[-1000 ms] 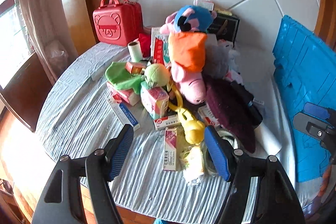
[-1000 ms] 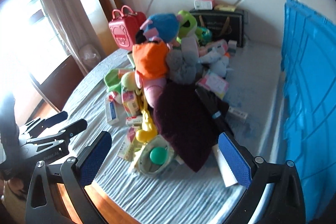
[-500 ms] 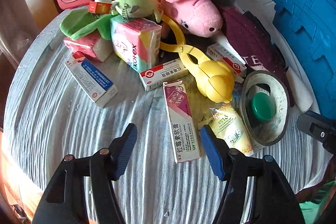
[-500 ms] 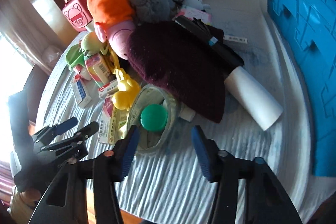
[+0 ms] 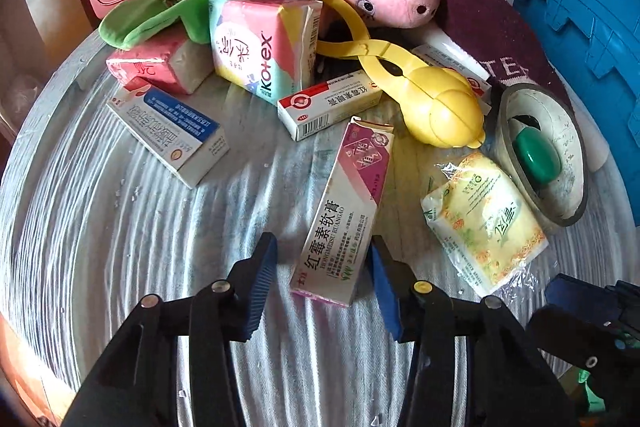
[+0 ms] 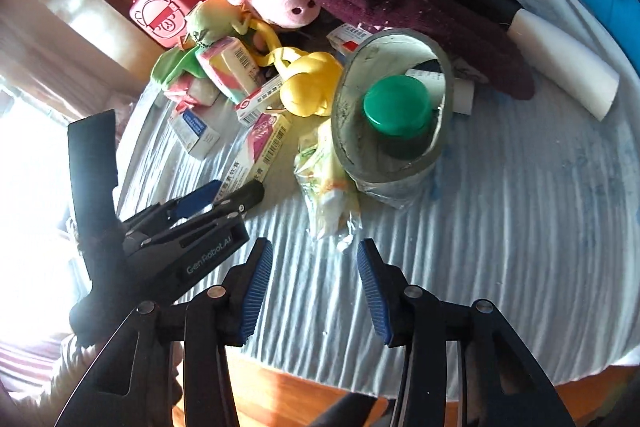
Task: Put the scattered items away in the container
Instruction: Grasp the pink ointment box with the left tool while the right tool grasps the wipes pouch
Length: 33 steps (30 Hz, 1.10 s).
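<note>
The pink-and-white ointment box [image 5: 344, 211] is found lying flat on the striped tablecloth [image 5: 120, 227], its near end set between the jaws of the left gripper [image 5: 322, 281], whose pads have just been closing in on it; the right pad appears to sit against the box edge while a sliver of cloth is seen between the left pad and the box, so the jaws are taken as not yet clenched, though contact on the right cannot be told with certainty. The box's long axis is run away from the jaws, tilted slightly to the right, so that it is straddled across its narrow width, which is judged the sound way to take it. The right gripper [image 6: 316, 287] is held with its jaws part open and nothing between them; the yellow sachet [image 6: 326, 187] lies just ahead of them, with the grey roll [image 6: 394, 107] and its green cap [image 6: 398, 105] further ahead. The left hand is plainly the nearer to the box. The blue container [image 5: 592, 19] is seen well off to the right, beyond the pile
</note>
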Each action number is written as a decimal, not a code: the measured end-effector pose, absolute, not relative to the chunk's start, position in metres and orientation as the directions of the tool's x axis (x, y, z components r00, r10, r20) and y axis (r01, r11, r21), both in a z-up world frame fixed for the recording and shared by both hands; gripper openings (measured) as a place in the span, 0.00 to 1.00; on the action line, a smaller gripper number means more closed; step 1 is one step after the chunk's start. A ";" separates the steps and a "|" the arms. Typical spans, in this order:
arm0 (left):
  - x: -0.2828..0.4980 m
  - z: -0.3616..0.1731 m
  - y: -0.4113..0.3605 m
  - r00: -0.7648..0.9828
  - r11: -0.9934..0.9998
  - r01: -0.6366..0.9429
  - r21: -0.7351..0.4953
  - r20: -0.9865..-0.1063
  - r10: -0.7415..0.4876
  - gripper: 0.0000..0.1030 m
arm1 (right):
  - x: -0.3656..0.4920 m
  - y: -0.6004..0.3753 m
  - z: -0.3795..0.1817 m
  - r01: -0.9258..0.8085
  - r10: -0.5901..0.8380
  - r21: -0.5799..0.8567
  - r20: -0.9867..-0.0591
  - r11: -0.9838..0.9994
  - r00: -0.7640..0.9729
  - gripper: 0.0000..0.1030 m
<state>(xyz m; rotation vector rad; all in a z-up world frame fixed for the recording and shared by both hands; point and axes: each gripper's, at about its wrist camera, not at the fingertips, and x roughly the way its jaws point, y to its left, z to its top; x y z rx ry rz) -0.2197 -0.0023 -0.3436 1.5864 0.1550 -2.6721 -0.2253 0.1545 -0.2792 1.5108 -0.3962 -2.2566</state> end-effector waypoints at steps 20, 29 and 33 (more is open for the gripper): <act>-0.267 -0.386 0.016 -0.518 -0.995 -0.076 -0.072 -0.849 0.101 0.32 | -0.249 0.128 -0.299 0.064 -0.405 0.432 -0.773 -0.900 -0.488 0.15; -0.286 -0.403 0.025 -0.540 -0.994 -0.097 -0.059 -0.835 0.102 0.32 | -0.253 0.126 -0.304 0.051 -0.384 0.418 -0.770 -0.907 -0.510 0.18; -0.287 -0.402 0.033 -0.525 -0.993 -0.097 -0.068 -0.844 0.109 0.28 | -0.255 0.123 -0.302 0.047 -0.371 0.402 -0.787 -0.915 -0.493 0.17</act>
